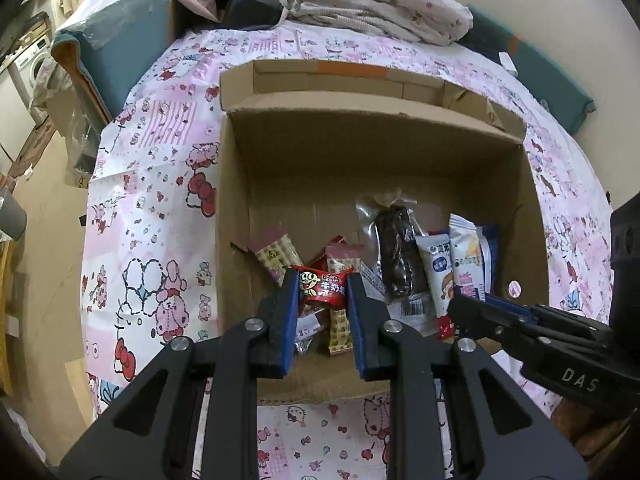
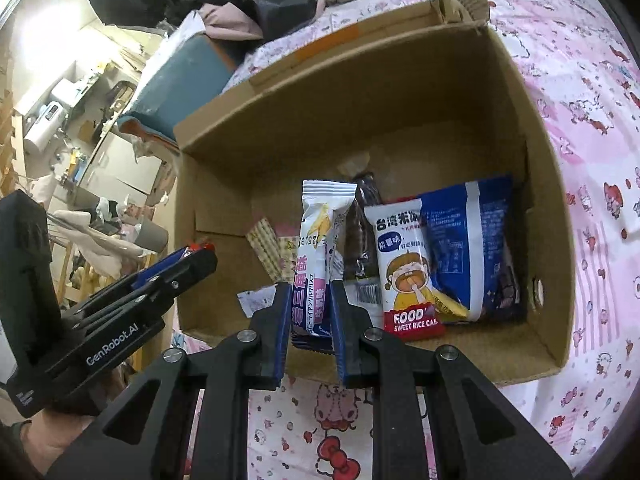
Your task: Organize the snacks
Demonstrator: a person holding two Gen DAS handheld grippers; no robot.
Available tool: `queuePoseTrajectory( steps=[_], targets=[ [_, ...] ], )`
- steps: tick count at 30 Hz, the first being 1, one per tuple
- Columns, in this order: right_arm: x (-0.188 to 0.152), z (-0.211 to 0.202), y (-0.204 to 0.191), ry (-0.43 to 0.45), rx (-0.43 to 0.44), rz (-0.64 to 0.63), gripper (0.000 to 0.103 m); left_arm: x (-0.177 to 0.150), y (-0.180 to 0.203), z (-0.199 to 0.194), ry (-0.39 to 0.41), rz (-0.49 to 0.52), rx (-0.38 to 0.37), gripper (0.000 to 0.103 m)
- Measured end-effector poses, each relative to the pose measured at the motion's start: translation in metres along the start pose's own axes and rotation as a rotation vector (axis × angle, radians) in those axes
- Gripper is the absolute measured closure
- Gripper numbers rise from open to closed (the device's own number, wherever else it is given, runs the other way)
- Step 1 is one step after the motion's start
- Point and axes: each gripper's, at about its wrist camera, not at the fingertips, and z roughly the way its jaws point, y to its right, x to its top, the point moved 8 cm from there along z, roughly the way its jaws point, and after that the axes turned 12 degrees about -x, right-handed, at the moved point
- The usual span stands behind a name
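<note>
Nearest the left wrist camera, the left gripper [image 1: 323, 286] has its jaws narrowed onto a small red candy packet [image 1: 322, 288], pinched by its two side edges so its short width spans the gap and its printed face turns toward the lens. It hangs just inside the near wall of the cardboard box [image 1: 232, 200], toward the near-left corner, above the loose small wrappers [image 1: 276, 254] lying on the box floor.

The right gripper [image 2: 311, 285] likewise grips a long white wafer packet [image 2: 320, 248], jaws closed on its lower part. The packet's long axis runs straight out along the fingers, its crimped top pointing toward the far wall. It sits over the middle of the near wall, just left of the sweet rice cake packet [image 2: 404, 268] that leans upright, with the blue bag [image 2: 468, 240] behind that against the right wall and a dark bar in clear film [image 2: 362, 232] further back.

So each load is already over the box, the left one nearer the small sweets, the right one nearer the row of tall packets. The likely next move is a release. For the wafer packet, what counts is that its length already lies parallel to the upright row, so lowering it beside the rice cake packet should need no turning. The far half of the box floor shows bare cardboard.
</note>
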Motion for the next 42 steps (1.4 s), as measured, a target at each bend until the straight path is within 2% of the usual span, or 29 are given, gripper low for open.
queuePoseTrajectory(
  steps=[8,10,11,13,14,16,17,18,20,25,27,31,32,34,35,36,39,42],
  targets=[
    [-0.001,0.006,-0.006,-0.016,0.012,0.004,0.083,0.003,-0.005,0.002,0.012,-0.005,0.019,0.082],
    [0.000,0.006,-0.005,-0.012,0.016,0.011,0.081,0.003,-0.007,0.002,0.012,-0.002,0.045,0.082],
    [0.001,0.005,-0.005,-0.009,0.020,0.017,0.080,0.003,-0.008,0.002,0.009,-0.004,0.046,0.078],
    [0.003,0.003,-0.003,0.000,0.037,0.029,0.080,0.001,-0.010,0.002,-0.011,-0.027,0.047,0.058],
    [0.004,0.000,-0.003,0.010,0.050,0.038,0.079,-0.001,-0.014,0.001,-0.026,-0.064,0.058,0.042],
    [0.007,-0.005,-0.002,0.029,0.063,0.048,0.078,-0.001,-0.013,-0.004,-0.019,-0.087,0.034,0.033],
    [0.009,-0.007,0.000,0.042,0.050,0.044,0.068,-0.001,-0.012,-0.007,-0.017,-0.088,0.032,0.027],
    [0.010,-0.011,0.001,0.059,0.036,0.040,0.049,0.000,-0.011,-0.011,-0.013,-0.086,0.034,0.023],
    [0.014,-0.020,0.003,0.097,0.014,0.045,0.018,0.002,-0.009,-0.021,0.015,-0.084,0.025,0.023],
    [0.014,-0.054,0.002,0.190,-0.043,-0.009,0.017,0.004,-0.007,-0.046,0.070,-0.083,-0.014,0.023],
    [0.011,-0.067,0.004,0.224,-0.067,-0.008,0.010,0.004,-0.007,-0.055,0.093,-0.064,0.007,0.023],
    [0.000,-0.088,0.005,0.270,-0.093,-0.021,0.008,-0.004,-0.005,-0.076,0.143,0.001,0.058,0.023],
    [-0.003,-0.091,0.005,0.275,-0.104,-0.028,0.007,-0.005,-0.006,-0.079,0.148,0.005,0.066,0.021],
    [-0.012,-0.098,0.005,0.281,-0.112,-0.037,0.006,-0.012,-0.006,-0.089,0.168,0.004,0.070,0.012],
    [-0.017,-0.101,0.005,0.284,-0.116,-0.037,0.005,-0.015,-0.006,-0.093,0.176,0.001,0.065,0.003],
    [-0.021,-0.105,0.005,0.292,-0.121,-0.039,0.002,-0.018,-0.006,-0.098,0.183,0.000,0.063,0.000],
    [-0.031,-0.116,0.004,0.337,-0.175,-0.065,0.000,-0.028,-0.006,-0.112,0.216,0.010,0.072,0.000],
    [-0.040,-0.127,0.004,0.388,-0.273,-0.095,0.000,-0.038,-0.007,-0.121,0.239,0.013,0.069,0.000]
  ],
)
